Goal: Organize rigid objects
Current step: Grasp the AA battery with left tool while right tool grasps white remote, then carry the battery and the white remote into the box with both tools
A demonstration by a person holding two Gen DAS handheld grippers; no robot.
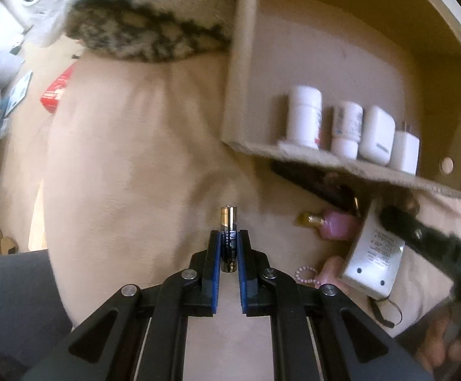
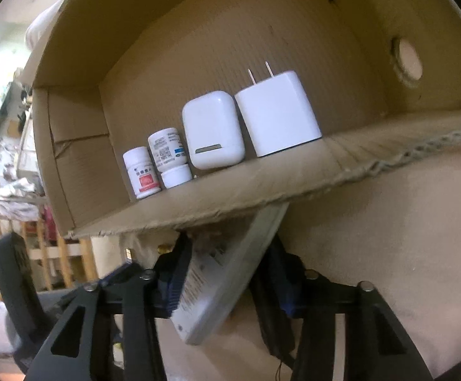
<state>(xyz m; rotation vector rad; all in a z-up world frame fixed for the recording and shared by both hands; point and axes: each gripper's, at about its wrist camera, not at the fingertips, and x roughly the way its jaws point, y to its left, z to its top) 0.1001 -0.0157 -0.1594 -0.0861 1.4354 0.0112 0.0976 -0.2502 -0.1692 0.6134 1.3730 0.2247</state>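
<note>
Holding cardboard box (image 2: 262,190): two pill bottles (image 2: 143,171), white case (image 2: 213,130), charger (image 2: 278,117); left tool (image 1: 229,241) clamps battery (image 1: 229,238); right tool (image 2: 224,273) grips white device (image 2: 211,285).

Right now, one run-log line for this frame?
left gripper: shut on battery | right gripper: around white charger, grip unclear | cardboard box: two pill bottles, earbud case, wall plug

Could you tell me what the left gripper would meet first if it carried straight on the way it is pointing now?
Most likely the beige cushion. The left gripper, jaws shut on a battery, faces bare fabric, and the battery's far end would touch first. Depth is unclear.
</note>
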